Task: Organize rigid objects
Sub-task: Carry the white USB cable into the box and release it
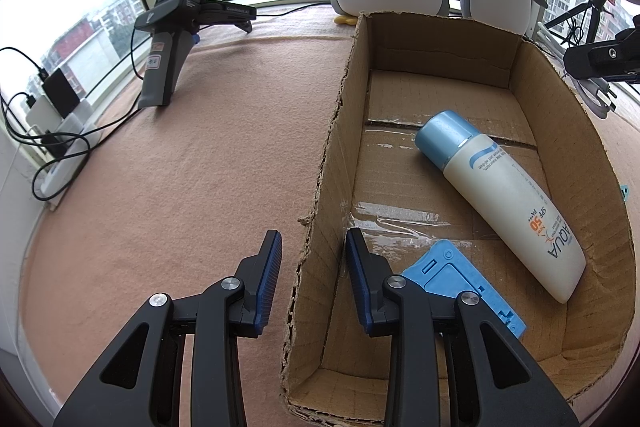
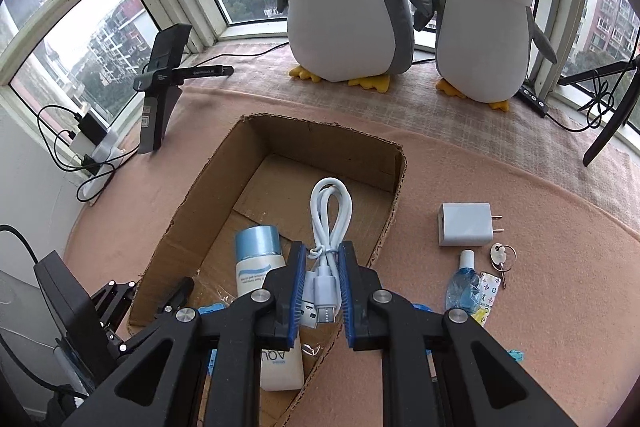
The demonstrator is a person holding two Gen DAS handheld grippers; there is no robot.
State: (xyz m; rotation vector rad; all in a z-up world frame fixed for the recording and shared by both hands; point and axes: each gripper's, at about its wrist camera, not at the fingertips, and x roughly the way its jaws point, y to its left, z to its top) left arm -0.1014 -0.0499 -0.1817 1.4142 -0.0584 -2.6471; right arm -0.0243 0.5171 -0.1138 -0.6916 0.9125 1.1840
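The sorting looked roughly half done. The cardboard box point(image 2: 394, 171) already held a sunscreen bottle point(image 1: 516, 203) lying on its side and a flat blue plastic piece point(image 1: 460, 279) near the bottle's base. The right gripper point(image 2: 320, 287) was pinching a coiled white cable point(image 2: 326, 227) by its plug end, with the loop hanging above the box interior, so that item seemed about to go in. The left gripper point(image 1: 312, 275) was spread and empty, one finger outside the box's left wall and one inside. Still out on the pink cloth point(image 2: 540, 307), beside the box, were a white charger point(image 2: 464, 225), a key point(image 2: 500, 257) and a small blue bottle point(image 2: 464, 283) on a patterned packet.
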